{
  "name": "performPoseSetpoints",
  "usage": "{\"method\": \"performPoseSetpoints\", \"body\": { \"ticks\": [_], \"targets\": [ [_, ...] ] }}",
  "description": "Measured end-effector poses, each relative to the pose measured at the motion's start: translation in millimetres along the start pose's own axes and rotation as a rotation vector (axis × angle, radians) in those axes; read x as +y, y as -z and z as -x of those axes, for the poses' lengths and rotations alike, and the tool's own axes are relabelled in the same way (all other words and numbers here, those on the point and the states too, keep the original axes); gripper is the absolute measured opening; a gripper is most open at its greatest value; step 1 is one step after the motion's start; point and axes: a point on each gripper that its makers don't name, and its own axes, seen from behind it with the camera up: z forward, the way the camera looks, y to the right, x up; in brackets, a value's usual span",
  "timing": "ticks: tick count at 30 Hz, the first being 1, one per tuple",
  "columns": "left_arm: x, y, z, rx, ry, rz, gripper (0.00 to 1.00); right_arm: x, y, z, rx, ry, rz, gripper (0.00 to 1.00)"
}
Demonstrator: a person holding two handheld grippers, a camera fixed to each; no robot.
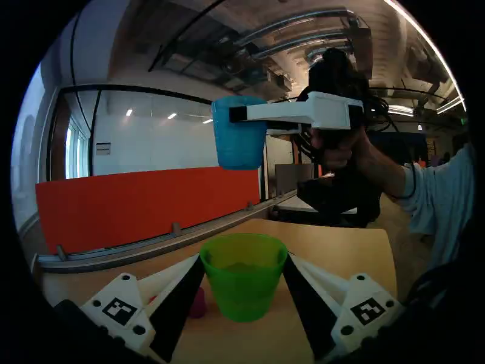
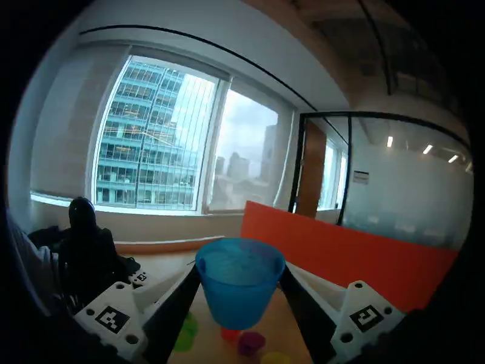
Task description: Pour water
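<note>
Green translucent plastic cup [image 1: 244, 291] gripped between 2 fingers of left hand-held gripper [image 1: 243, 262], low at wooden bench [image 1: 339, 242]; contact with bench cannot be told. Blue plastic cup [image 2: 240, 291] clamped upright in right hand-held gripper [image 2: 240, 270], raised higher than green cup. Small purple round object [image 2: 250, 343] seen on bench below.

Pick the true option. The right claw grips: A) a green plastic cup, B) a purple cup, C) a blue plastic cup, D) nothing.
C: in the right gripper view the blue plastic cup sits pinched between both fingers of the right claw; the green plastic cup is in the left claw.
</note>
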Motion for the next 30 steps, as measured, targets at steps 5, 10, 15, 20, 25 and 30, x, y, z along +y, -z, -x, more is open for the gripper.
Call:
{"method": "performPoseSetpoints", "body": {
  "ticks": [5,10,15,20,25,30],
  "targets": [
    [-0.2,1.8,-2,0.003,-0.003,-0.001,0.86,-2,2.0,-3,0.008,-0.062,-0.014,0.91],
    [-2.9,3.2,-3,0.000,-0.008,-0.008,0.86,3,5.8,-2,0.013,-0.067,-0.008,0.91],
    [-6.1,5.1,-3,-0.003,-0.009,-0.015,0.86,5,10.6,4,0.007,-0.054,-0.001,0.91],
    [-11.3,9.3,1,-0.010,-0.010,-0.024,0.86,9,18.9,16,-0.004,-0.036,0.009,0.91],
    [-19.5,15.3,5,-0.025,-0.021,-0.043,0.86,14,28.2,26,-0.012,-0.021,0.021,0.91],
    [-27.1,21.2,5,-0.033,-0.019,-0.059,0.86,23,38.0,37,-0.027,-0.013,0.037,0.91]
  ]
}}
